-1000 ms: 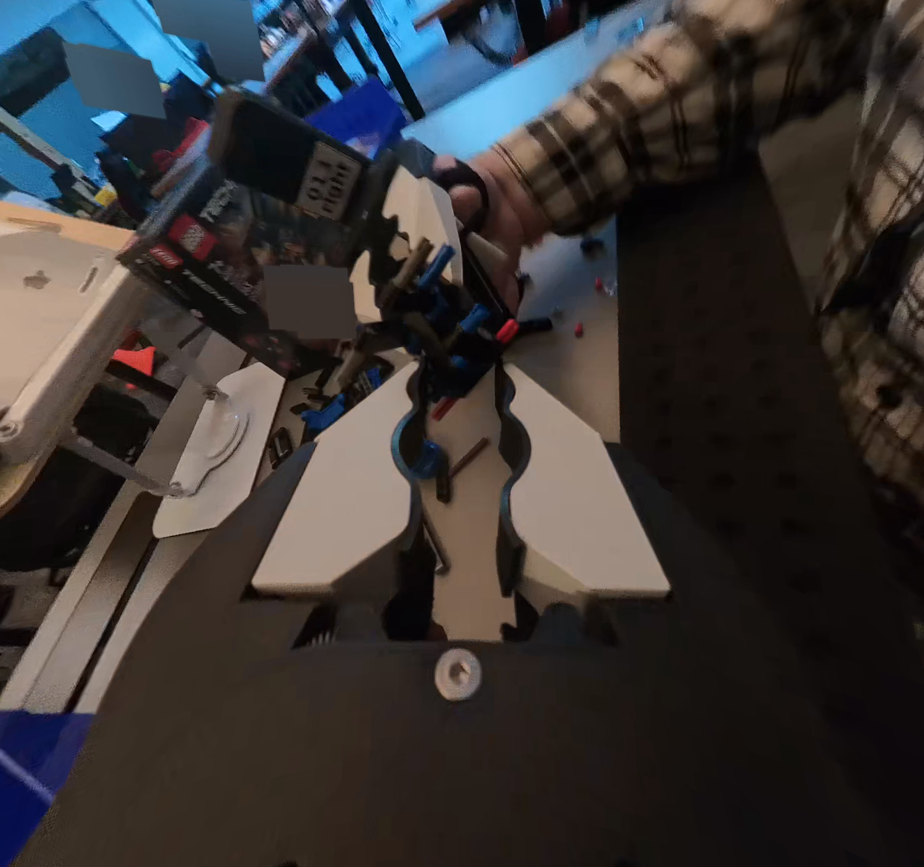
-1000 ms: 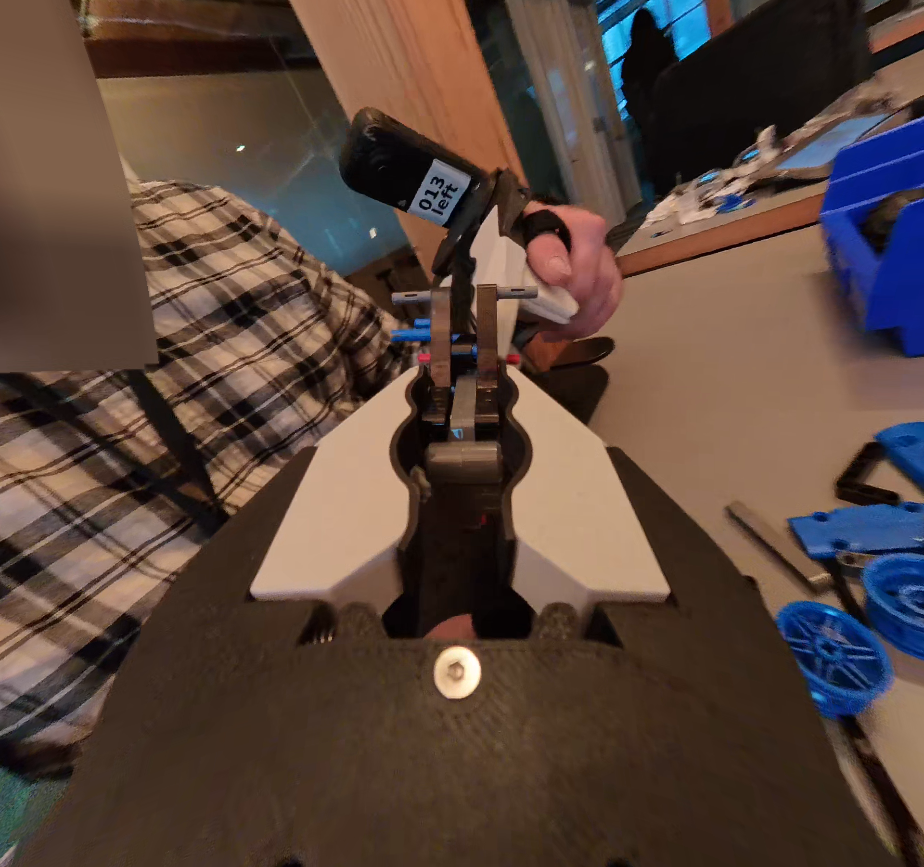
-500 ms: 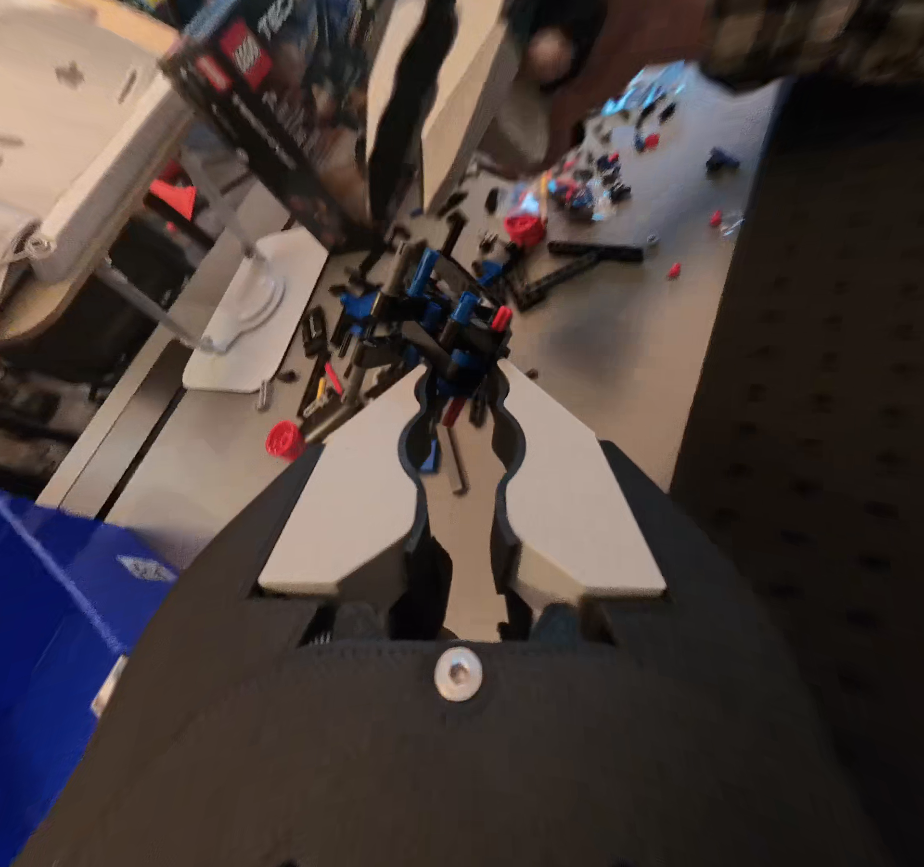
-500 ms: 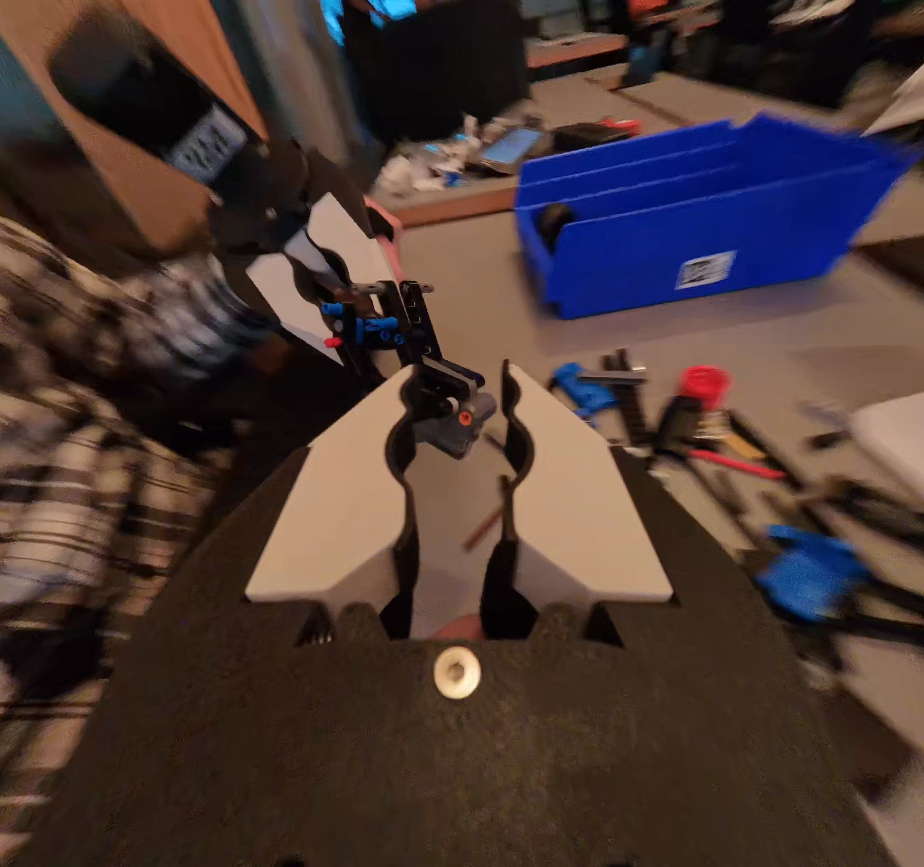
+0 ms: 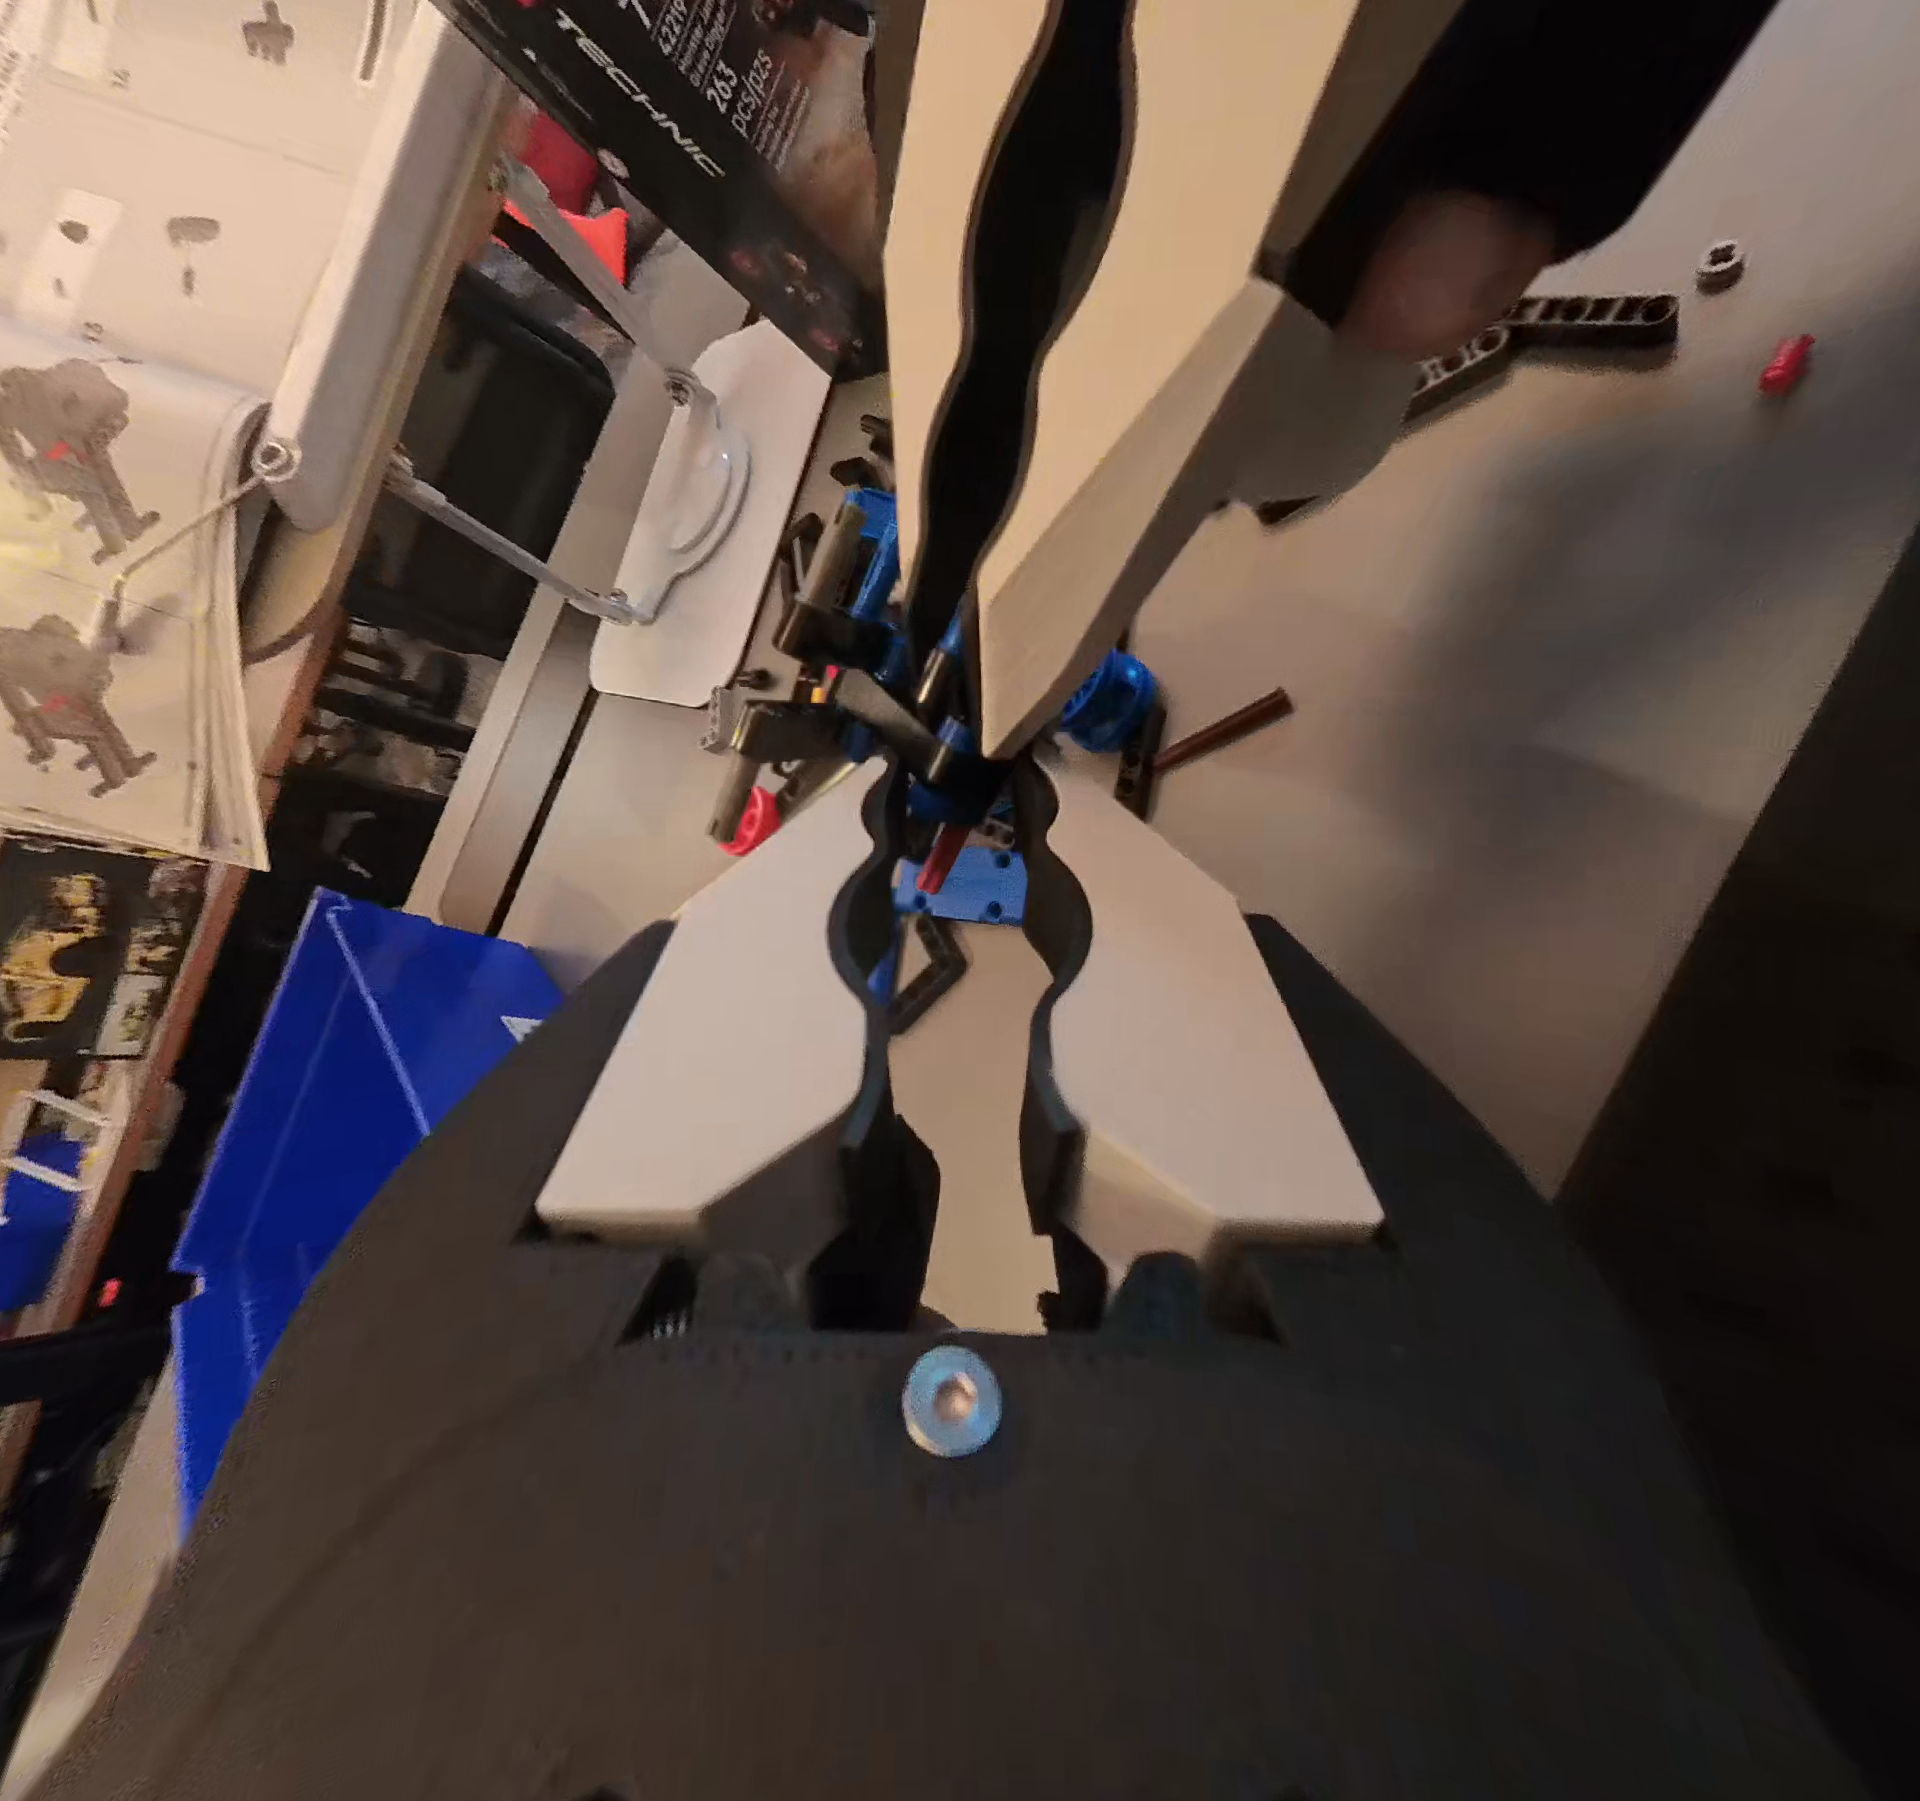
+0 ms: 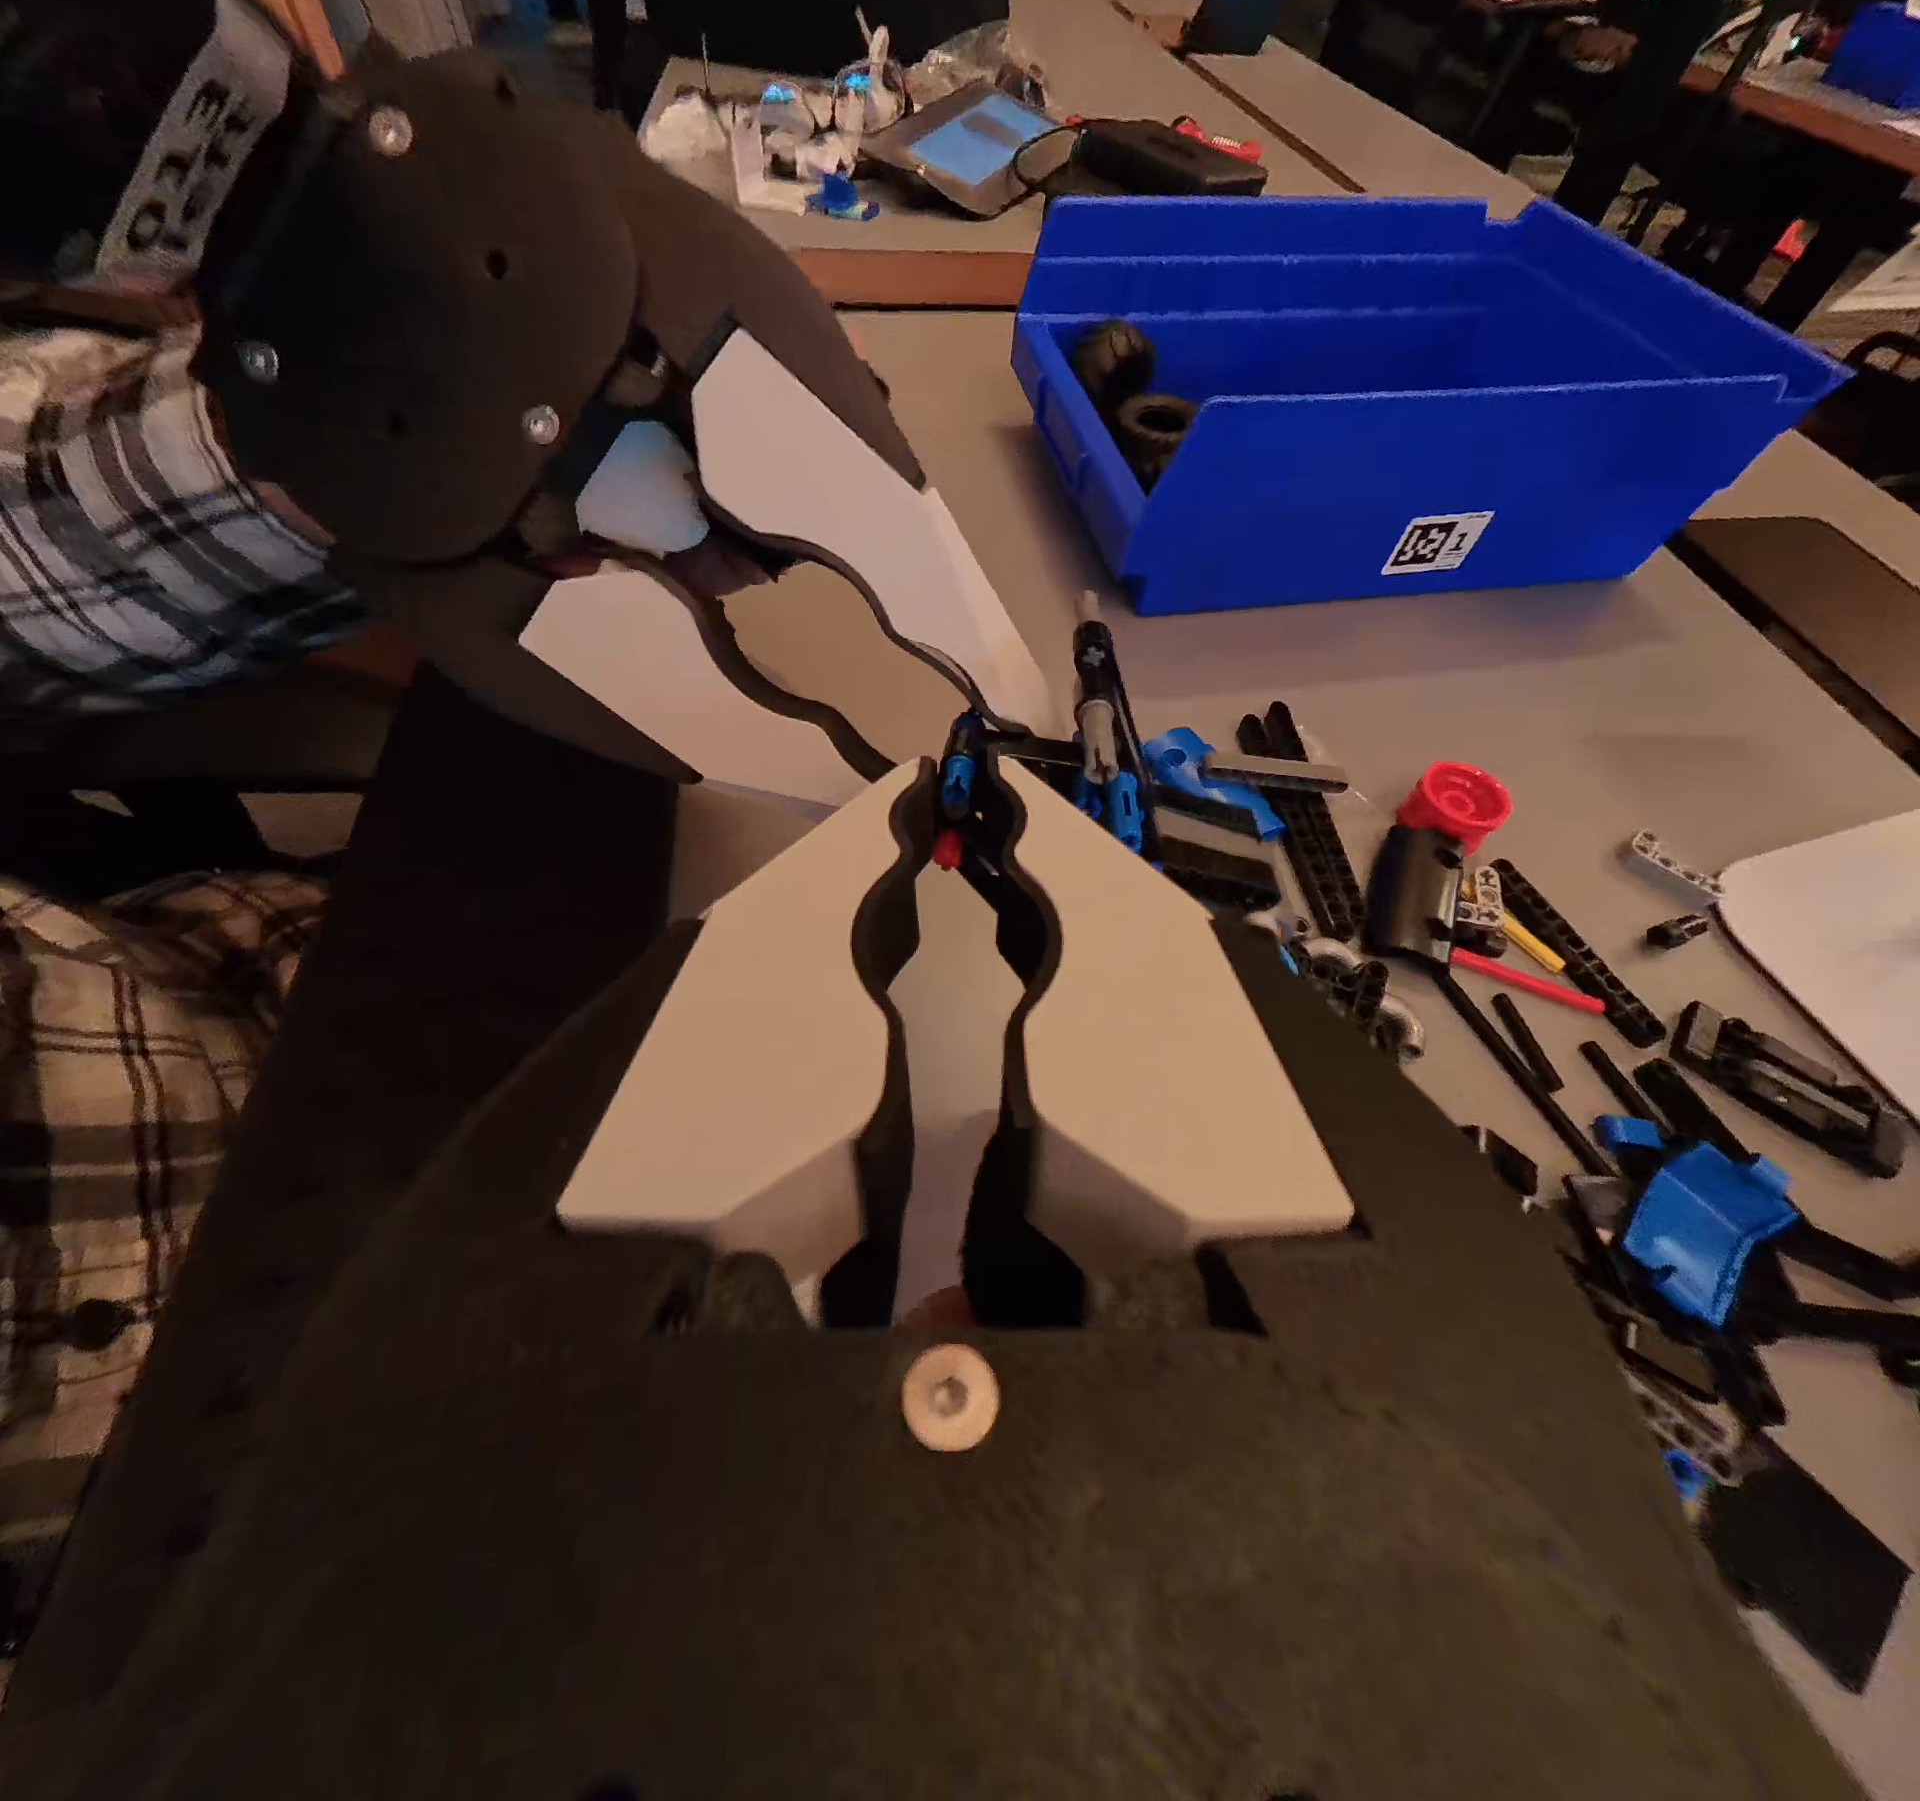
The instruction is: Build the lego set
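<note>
Left gripper (image 5: 956, 785) and right gripper (image 6: 961, 790) both pinch the black-and-blue Lego assembly (image 5: 883, 702), tip to tip. It seems to hover above the loose parts (image 6: 1455, 920).

Black-blue lego assembly (image 5: 883, 702) tilted above table, pinched between both claws.

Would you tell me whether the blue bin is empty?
No, the blue bin holds black tyres in its near left corner.
</note>
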`<action>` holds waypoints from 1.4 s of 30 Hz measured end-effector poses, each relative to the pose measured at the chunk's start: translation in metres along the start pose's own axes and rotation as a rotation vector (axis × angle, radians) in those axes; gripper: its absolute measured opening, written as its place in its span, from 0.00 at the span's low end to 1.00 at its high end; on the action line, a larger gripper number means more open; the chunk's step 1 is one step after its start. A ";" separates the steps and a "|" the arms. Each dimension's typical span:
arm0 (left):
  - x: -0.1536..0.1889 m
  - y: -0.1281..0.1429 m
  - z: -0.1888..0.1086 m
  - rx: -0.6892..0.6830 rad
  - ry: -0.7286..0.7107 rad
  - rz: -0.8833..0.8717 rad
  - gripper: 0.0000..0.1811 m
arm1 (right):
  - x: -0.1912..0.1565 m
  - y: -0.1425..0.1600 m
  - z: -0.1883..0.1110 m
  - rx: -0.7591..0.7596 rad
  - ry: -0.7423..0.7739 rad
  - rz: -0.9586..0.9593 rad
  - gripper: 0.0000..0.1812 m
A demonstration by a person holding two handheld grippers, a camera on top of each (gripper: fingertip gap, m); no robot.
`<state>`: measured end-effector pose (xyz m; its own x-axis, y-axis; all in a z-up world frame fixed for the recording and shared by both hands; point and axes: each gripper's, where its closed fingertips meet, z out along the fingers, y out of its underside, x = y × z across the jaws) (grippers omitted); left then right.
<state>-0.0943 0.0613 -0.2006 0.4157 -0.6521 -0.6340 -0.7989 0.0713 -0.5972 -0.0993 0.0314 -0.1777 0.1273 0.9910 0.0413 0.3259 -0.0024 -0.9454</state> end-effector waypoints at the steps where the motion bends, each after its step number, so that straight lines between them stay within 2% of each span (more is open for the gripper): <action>1: -0.001 -0.001 -0.001 0.006 -0.013 0.021 0.09 | 0.001 -0.001 -0.001 0.022 -0.008 0.025 0.03; 4: -0.002 -0.009 -0.006 0.068 -0.065 0.107 0.10 | -0.001 -0.007 -0.010 0.084 -0.104 0.144 0.03; 8: -0.005 -0.014 -0.012 0.101 -0.120 0.179 0.07 | -0.006 -0.011 -0.014 0.119 -0.201 0.235 0.03; 13: 0.006 -0.004 -0.014 0.077 -0.080 0.177 0.13 | -0.009 -0.006 -0.008 0.095 -0.224 0.271 0.03; 15: 0.012 -0.001 -0.015 0.072 -0.056 0.150 0.20 | -0.009 -0.006 -0.006 0.105 -0.238 0.314 0.03; 18: 0.018 -0.002 -0.018 0.107 0.028 0.045 0.22 | -0.010 -0.007 -0.006 0.121 -0.263 0.352 0.03; 22: 0.020 0.006 -0.030 0.102 0.189 -0.104 0.18 | -0.006 -0.005 -0.007 0.143 -0.275 0.410 0.03; 24: 0.009 0.004 -0.038 0.154 0.180 -0.174 0.18 | 0.002 -0.005 -0.010 0.165 -0.270 0.454 0.03; 26: -0.002 0.004 -0.040 0.145 0.085 -0.106 0.20 | 0.003 -0.002 -0.008 0.145 -0.270 0.463 0.03; 28: 0.000 -0.003 -0.036 0.141 -0.011 0.054 0.20 | -0.001 -0.001 -0.004 0.136 -0.278 0.472 0.03; 31: 0.004 -0.009 -0.024 0.110 -0.105 0.201 0.12 | -0.008 -0.002 0.001 0.132 -0.307 0.485 0.03; 35: 0.008 -0.009 -0.017 0.089 -0.132 0.271 0.08 | -0.009 -0.001 0.001 0.130 -0.297 0.483 0.03; 42: 0.012 -0.008 -0.020 0.138 -0.113 0.274 0.08 | -0.012 0.001 0.002 0.124 -0.304 0.447 0.03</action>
<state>-0.0918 0.0377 -0.1938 0.2453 -0.5075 -0.8260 -0.8243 0.3393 -0.4533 -0.1020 0.0201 -0.1796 -0.0541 0.8910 -0.4509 0.1871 -0.4345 -0.8810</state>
